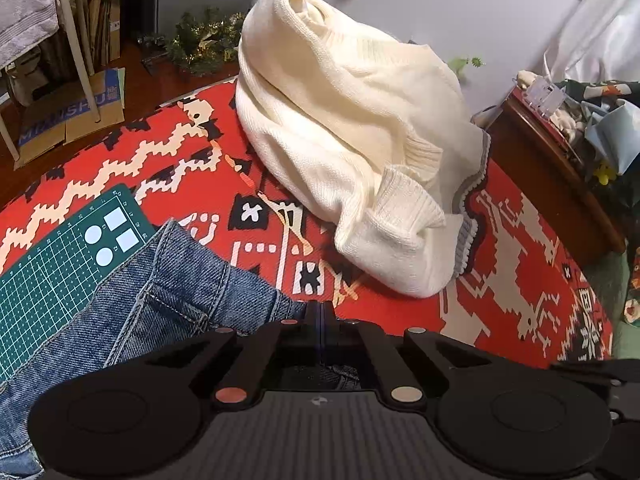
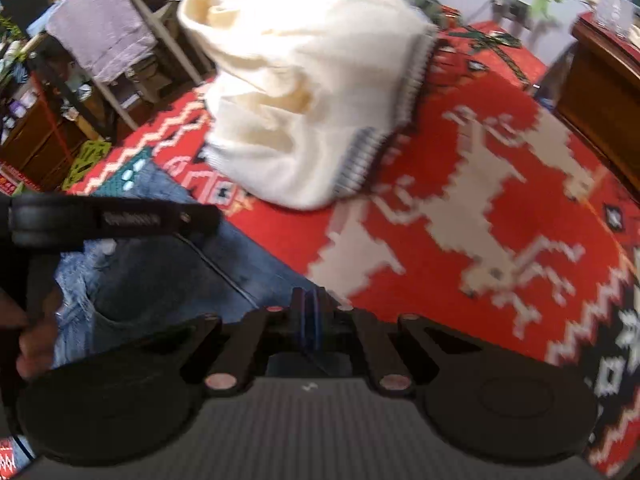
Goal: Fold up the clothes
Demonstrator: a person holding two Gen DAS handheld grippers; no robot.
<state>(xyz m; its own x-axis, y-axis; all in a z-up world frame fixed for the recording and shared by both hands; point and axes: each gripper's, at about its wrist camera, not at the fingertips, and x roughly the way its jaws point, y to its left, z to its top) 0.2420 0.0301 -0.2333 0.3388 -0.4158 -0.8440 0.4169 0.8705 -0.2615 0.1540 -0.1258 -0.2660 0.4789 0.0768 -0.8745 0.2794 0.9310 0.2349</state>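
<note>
Blue jeans (image 1: 160, 304) lie crumpled on the red patterned blanket (image 1: 520, 280), at the lower left of the left wrist view. My left gripper (image 1: 320, 308) is shut, its tips at the jeans' right edge, and denim shows under its fingers. A cream knitted sweater (image 1: 340, 120) sits bunched in a heap beyond, apart from both grippers. In the blurred right wrist view my right gripper (image 2: 310, 300) is shut at the jeans' (image 2: 168, 272) edge, with blue showing between its fingers. The sweater (image 2: 304, 100) lies ahead of it.
A green cutting mat (image 1: 52, 268) lies partly under the jeans. A chair with a grey towel (image 2: 100, 28) and cardboard boxes (image 1: 72, 120) stand at the left. A wooden cabinet (image 1: 560, 168) stands at the right. A hand (image 2: 36, 340) holds a black gripper body (image 2: 112, 220).
</note>
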